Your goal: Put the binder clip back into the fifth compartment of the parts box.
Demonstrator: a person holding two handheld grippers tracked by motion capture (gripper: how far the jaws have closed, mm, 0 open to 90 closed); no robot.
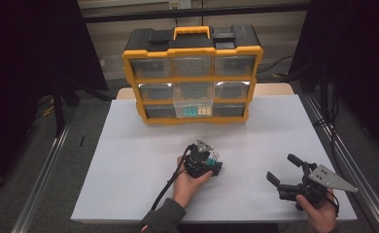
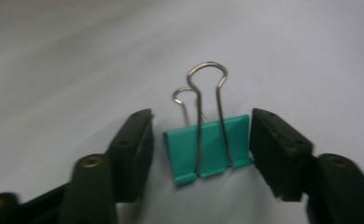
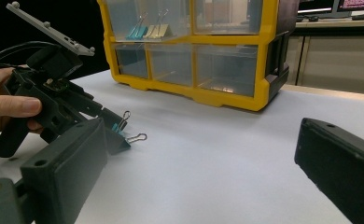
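A teal binder clip (image 2: 208,147) with two wire handles stands on the white table between the jaws of my left gripper (image 2: 202,116). The jaws are apart: there is a gap on the left side, and the right jaw is at the clip's edge. In the high view this left gripper (image 1: 212,162) is at the table's middle front, over the clip (image 1: 216,168). My right gripper (image 1: 284,167) is at the front right, open wide and holding nothing. The right gripper view shows its own spread jaws (image 3: 201,128), with the left gripper (image 3: 117,122) and the clip (image 3: 117,127) farther off.
A yellow and black drawer organizer (image 1: 192,77) stands at the table's far side. Its middle drawer (image 1: 193,104) is pulled out and holds a teal clip (image 1: 191,111) and a yellowish clip (image 1: 205,110). White table (image 1: 129,160) lies between it and the grippers.
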